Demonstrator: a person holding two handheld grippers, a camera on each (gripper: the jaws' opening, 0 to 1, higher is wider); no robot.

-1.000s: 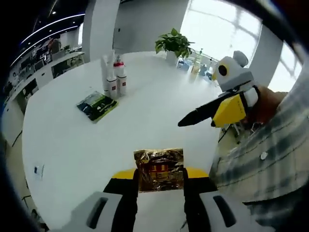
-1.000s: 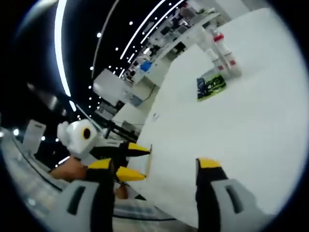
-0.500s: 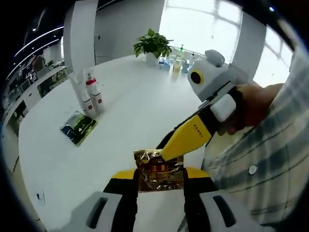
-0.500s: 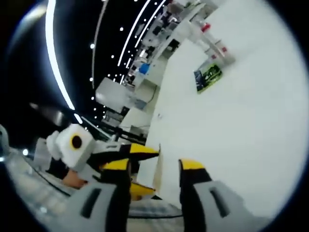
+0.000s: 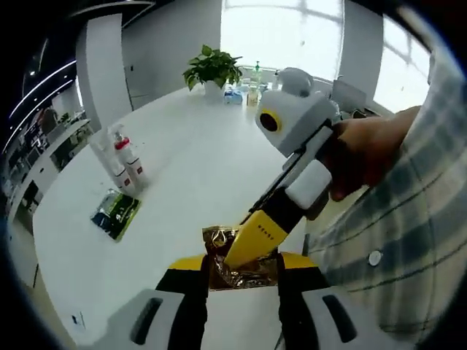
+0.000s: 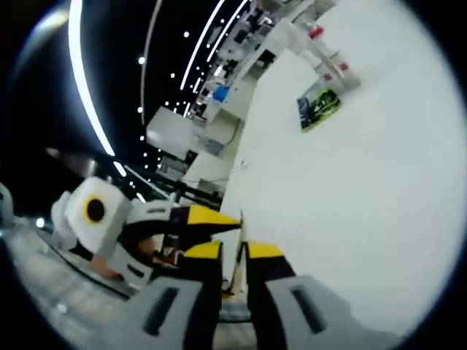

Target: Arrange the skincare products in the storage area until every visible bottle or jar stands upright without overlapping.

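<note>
Both grippers' jaws on gold sachet [image 5: 241, 257]

This looks like a big office. A large white desk [image 5: 197, 168] has a potted plant [image 5: 211, 69] at its far end, big bright windows [image 5: 281, 33], and maybe more desks [image 6: 241, 51] farther off.

A potted plant [image 5: 211, 69] is seen at the far edge of the white desk [image 5: 197, 160]. Small items [image 5: 244, 91] are grouped just beside it. Ceiling light strips [image 6: 80, 80] are seen overhead.
</note>
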